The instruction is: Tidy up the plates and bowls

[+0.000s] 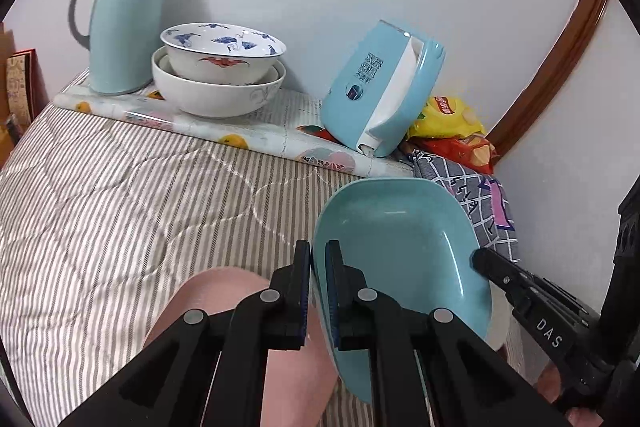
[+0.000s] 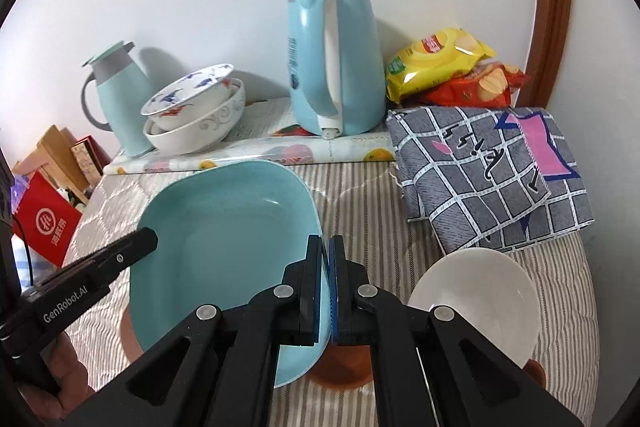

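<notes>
Left gripper (image 1: 318,255): we are clamping its jaws down on the left rim of the teal dish (image 1: 400,247) — the edge is sitting between the blue pads, almost no gap showing.
Right gripper (image 2: 326,251): we are pinching the opposite rim of the same dish, jaws closed tight on the thin edge.
Teal dish: we are holding it between both grippers, tilted, clear of the striped cloth (image 1: 120,207) below it.
Under the dish: a pink plate (image 1: 224,291) is showing below and left of the left gripper; from the right wrist view a brown plate (image 2: 340,367) is peeking out beneath the dish's near edge.
White bowl (image 2: 476,299): sitting just right of the right gripper, on the striped cloth, apart from the teal dish.
Stacked bowls (image 1: 220,71): ahead of the left gripper near the wall — a blue-patterned one nested in white ones.
Thermos jug (image 1: 124,19): standing just left of that stack.
Kettle (image 2: 332,67): upright ahead of the right gripper, against the wall.
Snack bags (image 2: 440,67): ahead and right, beside the kettle.
Checked cloth (image 2: 488,171): folded, ahead-right of the right gripper, beyond the white bowl.
</notes>
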Action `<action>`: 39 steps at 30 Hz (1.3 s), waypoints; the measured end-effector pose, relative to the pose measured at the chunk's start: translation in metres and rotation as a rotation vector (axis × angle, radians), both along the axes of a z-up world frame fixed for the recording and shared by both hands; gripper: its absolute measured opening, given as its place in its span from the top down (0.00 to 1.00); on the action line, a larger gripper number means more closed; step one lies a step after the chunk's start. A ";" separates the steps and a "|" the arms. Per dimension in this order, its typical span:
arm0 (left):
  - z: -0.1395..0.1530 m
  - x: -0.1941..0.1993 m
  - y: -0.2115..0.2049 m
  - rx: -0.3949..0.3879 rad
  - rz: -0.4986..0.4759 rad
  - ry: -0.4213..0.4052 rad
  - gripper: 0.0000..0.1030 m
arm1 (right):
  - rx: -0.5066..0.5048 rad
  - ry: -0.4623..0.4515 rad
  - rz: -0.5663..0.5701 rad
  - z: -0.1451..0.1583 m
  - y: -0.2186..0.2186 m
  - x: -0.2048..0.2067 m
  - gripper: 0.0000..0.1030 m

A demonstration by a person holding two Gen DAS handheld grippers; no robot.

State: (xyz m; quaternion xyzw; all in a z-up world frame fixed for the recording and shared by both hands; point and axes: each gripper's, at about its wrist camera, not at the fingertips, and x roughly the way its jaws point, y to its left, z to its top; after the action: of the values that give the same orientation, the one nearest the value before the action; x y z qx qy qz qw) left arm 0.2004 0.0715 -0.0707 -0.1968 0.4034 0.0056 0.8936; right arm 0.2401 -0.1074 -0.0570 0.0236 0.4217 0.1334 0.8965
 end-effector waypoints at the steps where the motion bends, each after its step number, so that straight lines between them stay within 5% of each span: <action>1: 0.002 -0.003 0.001 -0.002 0.002 -0.002 0.92 | 0.000 -0.004 0.001 0.003 0.001 -0.004 0.96; 22: 0.004 -0.060 0.029 -0.010 0.022 0.000 0.92 | 0.033 -0.010 -0.009 0.008 0.027 -0.065 0.96; 39: -0.041 -0.069 0.063 -0.066 0.072 0.076 0.92 | -0.022 0.032 0.052 -0.024 0.066 -0.058 0.96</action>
State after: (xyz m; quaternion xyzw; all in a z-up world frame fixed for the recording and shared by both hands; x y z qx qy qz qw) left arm 0.1312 0.1346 -0.1120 -0.2403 0.4297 0.0317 0.8698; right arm 0.1819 -0.0418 -0.0813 0.0050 0.4380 0.1517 0.8860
